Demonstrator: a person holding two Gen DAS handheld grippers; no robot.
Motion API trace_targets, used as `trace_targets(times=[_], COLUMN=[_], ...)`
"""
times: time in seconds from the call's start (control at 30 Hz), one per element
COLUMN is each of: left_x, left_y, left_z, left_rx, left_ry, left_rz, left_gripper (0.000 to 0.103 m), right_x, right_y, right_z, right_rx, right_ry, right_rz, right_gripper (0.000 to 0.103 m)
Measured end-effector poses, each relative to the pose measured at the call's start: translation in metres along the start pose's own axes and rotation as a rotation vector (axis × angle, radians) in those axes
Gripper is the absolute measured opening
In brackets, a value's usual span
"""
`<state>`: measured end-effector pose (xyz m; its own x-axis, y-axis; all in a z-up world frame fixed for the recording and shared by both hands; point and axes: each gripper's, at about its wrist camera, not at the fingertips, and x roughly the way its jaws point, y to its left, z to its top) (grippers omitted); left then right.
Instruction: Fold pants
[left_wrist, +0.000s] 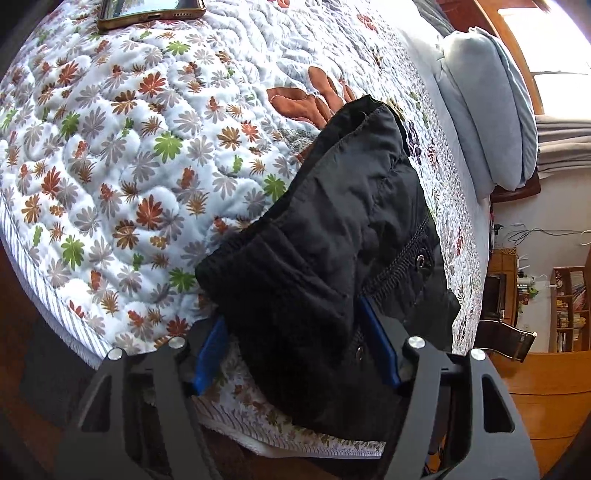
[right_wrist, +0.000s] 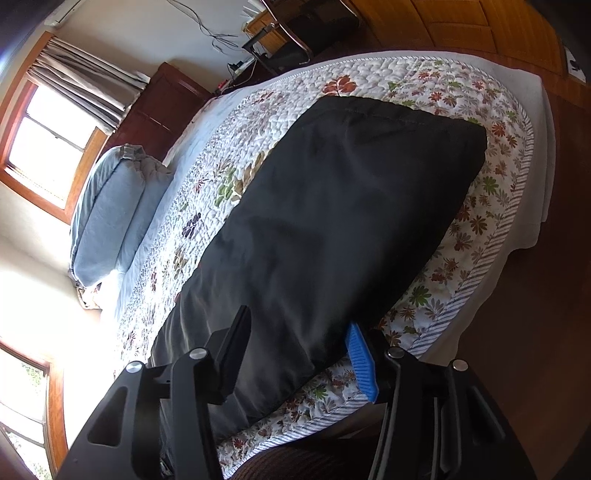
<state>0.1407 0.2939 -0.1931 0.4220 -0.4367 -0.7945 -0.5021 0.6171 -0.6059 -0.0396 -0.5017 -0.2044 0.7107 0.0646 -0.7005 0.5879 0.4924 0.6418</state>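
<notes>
Black pants (left_wrist: 351, 206) lie bunched on the flowered quilt (left_wrist: 110, 147), waistband end nearest the camera, with a snap button showing. My left gripper (left_wrist: 291, 312) is at the bed's edge, and the thick waistband bundle fills the gap between its blue pads (left_wrist: 210, 350), which press on it from both sides. In the right wrist view the pants (right_wrist: 351, 203) spread out as a broad dark panel across the quilt (right_wrist: 491, 206). My right gripper (right_wrist: 299, 318) holds the near end of that panel; the blue pad (right_wrist: 360, 362) touches its edge and the black finger (right_wrist: 236, 350) lies against the cloth.
A phone (left_wrist: 151, 11) rests on the quilt at the far side. A folded pale blue duvet (left_wrist: 487, 110) sits at the head of the bed. The bed's striped edge (right_wrist: 461, 291) drops to a dark wooden floor. A chair (left_wrist: 506, 336) and bookshelf (left_wrist: 569, 310) stand beyond.
</notes>
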Motion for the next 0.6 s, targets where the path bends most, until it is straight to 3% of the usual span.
trace_targets(times=[0.2, 0.27, 0.37, 0.47, 0.6], left_x=[-0.016, -0.024, -0.035, -0.034, -0.024], left_y=[-0.002, -0.012, -0.034, -0.051, -0.061], left_z=[-0.003, -0.008, -0.010, -0.004, 0.006], left_rx=[-0.004, 0.021, 0.079, 0.136, 0.144], left_ry=[-0.043, -0.075, -0.126, -0.155, -0.171], left_rz=[-0.018, -0.013, -0.030, -0.023, -0.008], left_gripper=[0.036, 0.032, 0.029, 0.029, 0.029], right_x=[0.004, 0.004, 0.002, -0.002, -0.008], right_y=[-0.007, -0.011, -0.020, -0.030, -0.049], right_z=[-0.004, -0.005, -0.005, -0.005, -0.009], right_rx=[0.017, 0.026, 0.035, 0.077, 0.165], right_ry=[0.010, 0.011, 0.004, -0.011, -0.022], right_rz=[0.024, 0.029, 0.026, 0.040, 0.079], right_gripper=[0.053, 0.054, 0.056, 0.068, 0.069])
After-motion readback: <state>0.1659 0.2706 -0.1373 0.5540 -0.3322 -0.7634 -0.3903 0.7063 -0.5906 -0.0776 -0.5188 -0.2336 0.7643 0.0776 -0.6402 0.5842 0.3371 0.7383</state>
